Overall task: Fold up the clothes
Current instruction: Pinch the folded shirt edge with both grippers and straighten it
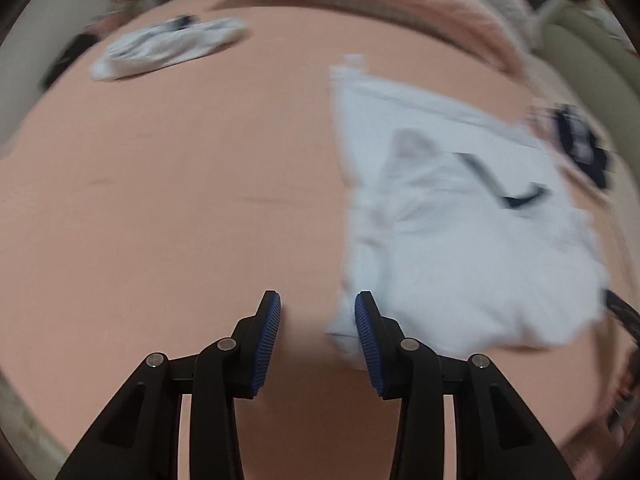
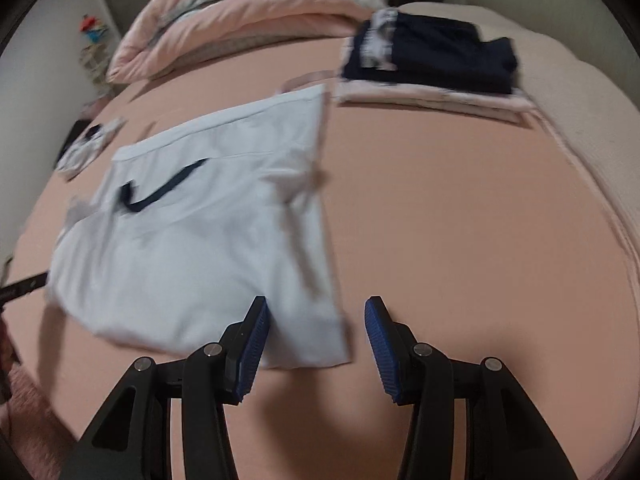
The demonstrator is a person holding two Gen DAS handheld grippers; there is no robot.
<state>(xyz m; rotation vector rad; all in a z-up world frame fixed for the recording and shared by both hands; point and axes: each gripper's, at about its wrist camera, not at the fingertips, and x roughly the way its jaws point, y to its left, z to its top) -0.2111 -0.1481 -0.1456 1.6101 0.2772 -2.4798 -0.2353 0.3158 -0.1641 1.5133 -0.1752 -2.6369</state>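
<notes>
A white shirt (image 1: pixel 460 220) with a dark swoosh mark lies spread on the pink bed sheet (image 1: pixel 160 200). My left gripper (image 1: pixel 318 296) hovers open over the sheet at the shirt's near left corner. That corner bunches up just beside its right finger, and no cloth is pressed between the pads. In the right wrist view the same shirt (image 2: pixel 200 240) lies to the left. My right gripper (image 2: pixel 317 302) is open above the shirt's near right corner. The cloth edge shows between the fingers, and the pads do not touch it.
A folded white garment with dark print (image 1: pixel 168 48) lies at the far left of the bed. A stack of folded navy clothes (image 2: pixel 432 56) sits at the far right on pink cloth. Pink bedding (image 2: pixel 248 16) is piled at the back. A beige blanket (image 2: pixel 580 100) borders the right.
</notes>
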